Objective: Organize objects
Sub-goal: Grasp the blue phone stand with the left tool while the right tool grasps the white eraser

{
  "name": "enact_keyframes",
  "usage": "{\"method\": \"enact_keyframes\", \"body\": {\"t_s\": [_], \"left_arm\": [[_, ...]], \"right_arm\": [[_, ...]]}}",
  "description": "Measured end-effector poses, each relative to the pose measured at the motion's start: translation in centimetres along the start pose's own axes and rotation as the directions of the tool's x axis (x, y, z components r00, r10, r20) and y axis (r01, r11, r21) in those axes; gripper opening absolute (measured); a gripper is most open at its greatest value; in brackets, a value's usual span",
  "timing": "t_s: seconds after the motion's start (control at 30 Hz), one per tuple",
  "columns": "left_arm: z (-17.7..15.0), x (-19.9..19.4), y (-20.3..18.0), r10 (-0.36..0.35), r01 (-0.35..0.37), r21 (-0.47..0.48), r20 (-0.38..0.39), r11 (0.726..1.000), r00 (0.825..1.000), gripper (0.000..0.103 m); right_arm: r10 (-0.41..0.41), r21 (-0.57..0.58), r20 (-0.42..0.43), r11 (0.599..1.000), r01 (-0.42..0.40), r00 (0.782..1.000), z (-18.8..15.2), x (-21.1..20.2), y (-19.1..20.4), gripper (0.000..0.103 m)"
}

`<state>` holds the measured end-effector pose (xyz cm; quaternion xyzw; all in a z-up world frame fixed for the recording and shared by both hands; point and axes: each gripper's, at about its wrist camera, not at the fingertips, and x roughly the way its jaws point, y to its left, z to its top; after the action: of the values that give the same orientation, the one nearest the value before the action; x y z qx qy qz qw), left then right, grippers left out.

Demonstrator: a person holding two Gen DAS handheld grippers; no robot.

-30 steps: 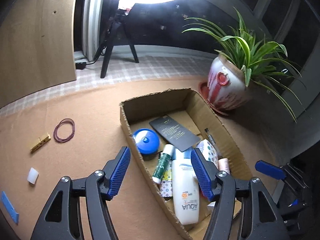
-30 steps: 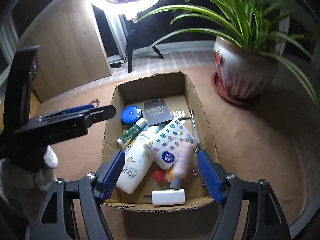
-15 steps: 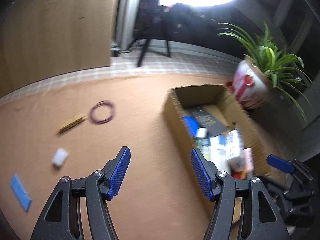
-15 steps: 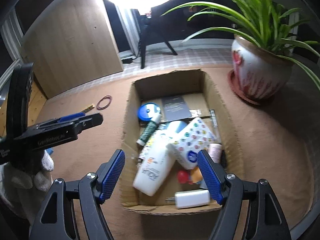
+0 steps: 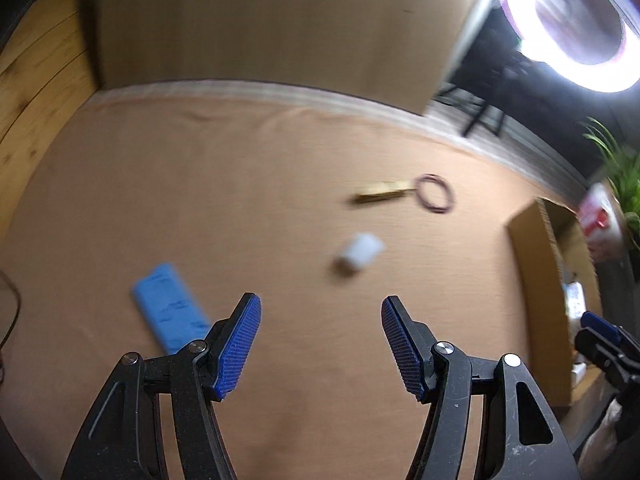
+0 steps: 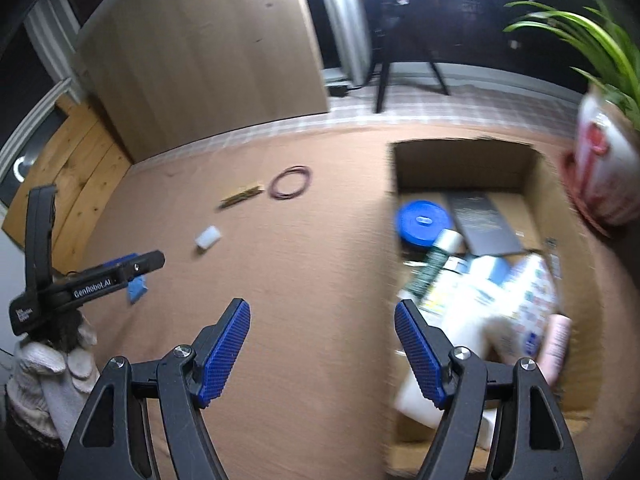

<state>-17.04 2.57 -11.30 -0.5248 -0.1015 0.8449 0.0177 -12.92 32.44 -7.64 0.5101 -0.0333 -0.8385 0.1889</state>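
My left gripper [image 5: 320, 340] is open and empty above the brown mat. Ahead of it lie a small white cap [image 5: 359, 255], a flat blue packet [image 5: 170, 312] to the left, a wooden clothespin [image 5: 382, 193] and a purple rubber band [image 5: 435, 199] farther off. My right gripper [image 6: 322, 348] is open and empty, at the left wall of the cardboard box [image 6: 464, 160]. The box holds a white lotion bottle [image 6: 452, 332], a blue lid [image 6: 424, 222], a black card [image 6: 482, 222] and several other items. The left gripper [image 6: 132, 266] also shows in the right wrist view.
A potted plant [image 6: 604, 168] stands right of the box. A wooden panel [image 6: 208, 52] and a ring light on a tripod [image 5: 580, 20] stand behind the mat. The box edge [image 5: 536, 280] shows at the right of the left wrist view.
My left gripper has swung left, away from the box, and now faces the loose items on the mat. My right gripper has also turned left, so the box sits to its right.
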Motion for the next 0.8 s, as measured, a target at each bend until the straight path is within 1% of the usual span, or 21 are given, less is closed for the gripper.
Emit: {"method": "enact_keyframes", "body": {"t_s": [0.1,0.23,0.37,0.47,0.57,0.6,0.7,0.73,0.8], "left_arm": [[-0.2,0.2,3.4,0.04,-0.041,-0.052,-0.025,0.998,0.999,0.067],[-0.4,0.5,6.9,0.055,-0.061,-0.129,-0.056,0.99,0.997,0.067],[-0.5,0.9,9.8,0.052,-0.067,-0.209,-0.078,0.976,0.996,0.067],[-0.5,1.5,11.0,0.039,-0.062,-0.236,-0.098,0.97,0.994,0.067],[-0.3,2.6,11.2,0.029,-0.059,-0.243,-0.125,0.968,0.992,0.067],[-0.2,2.9,11.0,0.034,-0.064,-0.232,-0.132,0.971,0.991,0.067],[-0.1,3.4,10.0,0.064,-0.087,-0.179,-0.129,0.98,0.99,0.066],[-0.1,3.7,9.5,0.086,-0.105,-0.148,-0.128,0.983,0.988,0.066],[0.0,3.9,8.7,0.11,-0.124,-0.112,-0.12,0.986,0.987,0.062]], "right_arm": [[0.021,-0.019,-0.02,1.0,-0.021,1.0,1.0,1.3,1.7,0.071],[0.052,-0.028,-0.053,0.998,-0.054,0.997,2.0,2.9,3.5,0.071],[0.085,-0.015,-0.09,0.996,-0.087,0.992,3.1,4.7,4.9,0.071],[0.094,-0.006,-0.106,0.995,-0.095,0.99,3.8,5.9,5.6,0.071],[0.101,0.003,-0.127,0.995,-0.101,0.987,4.4,7.1,6.3,0.071],[0.104,0.003,-0.132,0.995,-0.104,0.986,4.6,7.5,6.6,0.071],[0.109,-0.001,-0.149,0.994,-0.11,0.983,5.1,8.6,7.4,0.071],[0.112,-0.001,-0.158,0.994,-0.113,0.981,5.3,9.0,7.7,0.071],[0.122,0.009,-0.177,0.992,-0.122,0.977,5.7,10.0,8.2,0.071]]}}
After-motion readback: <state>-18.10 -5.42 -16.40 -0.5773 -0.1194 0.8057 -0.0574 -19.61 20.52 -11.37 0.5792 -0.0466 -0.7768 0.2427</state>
